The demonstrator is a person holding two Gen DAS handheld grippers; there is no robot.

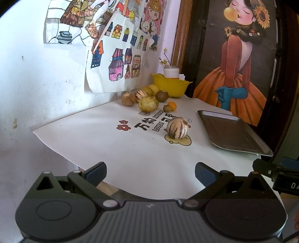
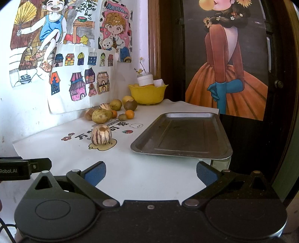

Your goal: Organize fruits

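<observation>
White printed cloth [image 2: 142,177] covers the table, where a striped cream-and-brown round fruit [image 2: 101,134] sits alone beside an empty dark metal tray [image 2: 220,151]. More fruits cluster near a yellow plastic bowl [image 2: 147,94] against the wall. Left gripper [image 1: 150,172] and right gripper [image 2: 151,172] both hover at the near edge, fingers spread, holding nothing.

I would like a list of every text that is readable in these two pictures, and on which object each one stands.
"Robot.AI": on the left tongs' body, seen at the right view's edge.
"DA", cut off: on the right tongs' body, seen at the left view's edge.
"LOVELY": on the white table cover.
"万物": large black characters on that cover; the further characters are hidden by the striped fruit.
"MORNI...": on the cartoon poster.
</observation>
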